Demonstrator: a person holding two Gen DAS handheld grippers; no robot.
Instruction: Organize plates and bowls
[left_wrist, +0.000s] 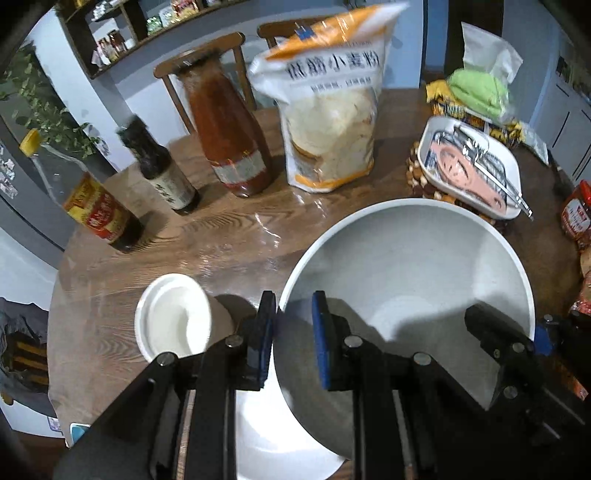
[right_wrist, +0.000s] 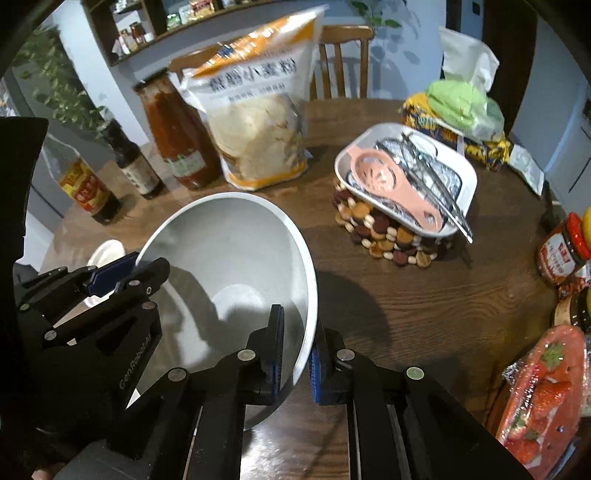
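Observation:
A large white bowl (left_wrist: 406, 266) (right_wrist: 236, 258) hangs tilted a little above the round wooden table (right_wrist: 406, 295). My left gripper (left_wrist: 293, 314) is shut on its near left rim, one pad outside the wall and one inside. My right gripper (right_wrist: 299, 339) is shut on the opposite rim in the same way. Each gripper also shows in the other's view: the right gripper (left_wrist: 509, 328) at the bowl's right edge, the left gripper (right_wrist: 122, 273) at its left edge. A small white bowl (left_wrist: 173, 317) (right_wrist: 107, 253) stands on the table just left of the large one.
Behind the bowl stand three sauce bottles (left_wrist: 225, 136), and a flour bag (left_wrist: 328, 110). A white tray (right_wrist: 461, 177) with a pink egg separator and tongs rests on a beaded trivet (right_wrist: 384, 236). Jars (right_wrist: 561, 247) and a strawberry pack (right_wrist: 543, 391) crowd the right edge.

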